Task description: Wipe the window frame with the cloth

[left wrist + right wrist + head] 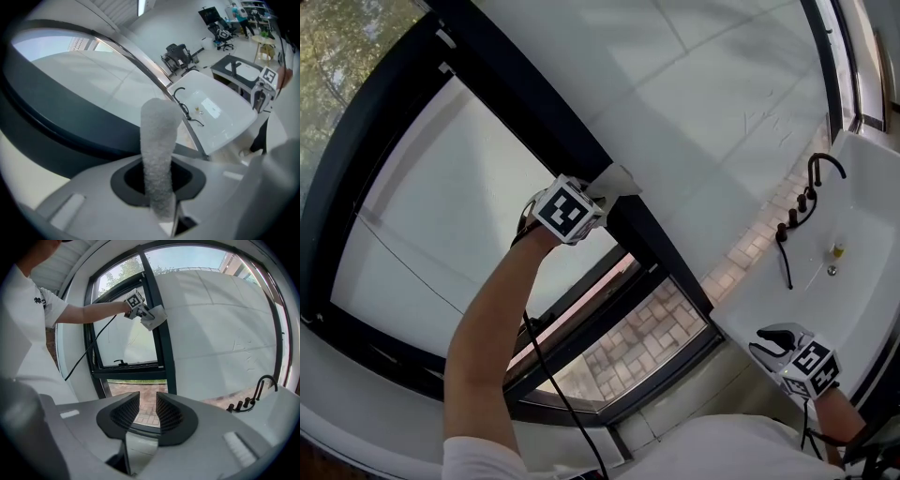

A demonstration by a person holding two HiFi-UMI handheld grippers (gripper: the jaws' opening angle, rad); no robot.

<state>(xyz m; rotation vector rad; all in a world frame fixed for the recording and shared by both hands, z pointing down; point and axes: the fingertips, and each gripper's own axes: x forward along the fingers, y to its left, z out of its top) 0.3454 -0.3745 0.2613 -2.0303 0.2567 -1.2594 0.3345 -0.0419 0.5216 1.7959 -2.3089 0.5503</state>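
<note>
Two grippers, one cloth, one frame on record. Left gripper (598,195): raised at arm's length, jaws clamped on the cloth (619,180), a pale, nubbly fold that stands up between them in the left gripper view. The cloth's free end lies against the window frame (534,103), on the dark central upright at its edge beside the white wall panel (712,103), above the cross-bar of the lower sash. Right gripper (780,343): held low and well apart from the window, near the white basin (862,244) with its black tap (821,169). Its jaws are slightly parted with nothing between them, only brick paving visible beyond. A black cable (544,366) trails from the left gripper down along the arm. Progress, as a judgement: wiping is in hand, with the cloth in contact at one spot on the central upright. No streak, damp mark or change of sheen separates cleaned metal from uncleaned, so the extent already covered cannot be told. Likely outstanding: the rest of that upright, the lower sash bars and the outer surround at left and bottom, none of which the cloth touches now.
</note>
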